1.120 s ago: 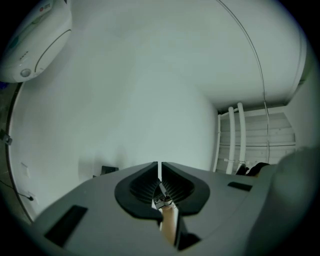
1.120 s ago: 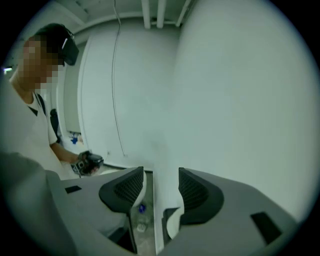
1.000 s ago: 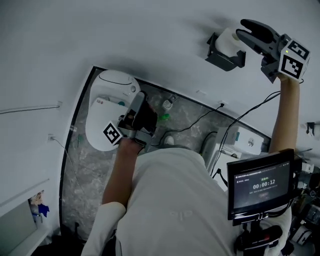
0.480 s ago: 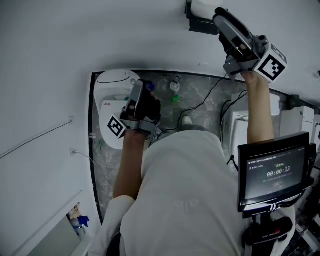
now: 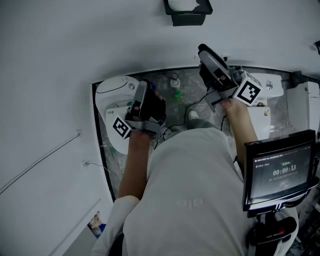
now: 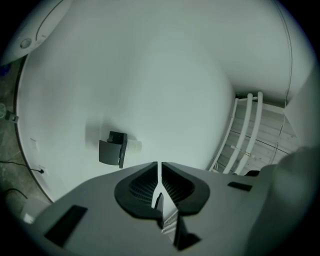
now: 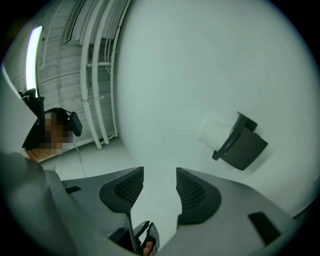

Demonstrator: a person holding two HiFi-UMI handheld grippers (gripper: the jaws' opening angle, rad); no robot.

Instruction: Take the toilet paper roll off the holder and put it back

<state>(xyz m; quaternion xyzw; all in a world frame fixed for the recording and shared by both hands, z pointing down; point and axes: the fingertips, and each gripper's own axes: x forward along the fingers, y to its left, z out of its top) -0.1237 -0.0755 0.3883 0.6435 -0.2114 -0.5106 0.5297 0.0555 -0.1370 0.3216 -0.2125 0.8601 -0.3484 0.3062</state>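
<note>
Ahead, toilet paper roll [image 5: 182, 5] in its holder [image 5: 188, 19]; toilet [image 5: 112, 89], screen [image 5: 278, 172] nearby.

Up at the top edge of the head view, the toilet paper holder [image 5: 187, 14] is sliced off, so only the lower part of the toilet paper roll [image 5: 182, 4] shows. The person's torso [image 5: 192, 200] covers much of the marble floor [image 5: 114, 165], and the left gripper [image 5: 145, 95] hides one side of the toilet [image 5: 112, 90]. Two small items on the floor, one green [image 5: 176, 95] and one pale [image 5: 175, 80], are too small to name. The fine print on the monitor [image 5: 280, 170] is unreadable. In both gripper views the holder's dark cover [image 7: 242, 145] hides part of the roll, and only one end pokes out.
</note>
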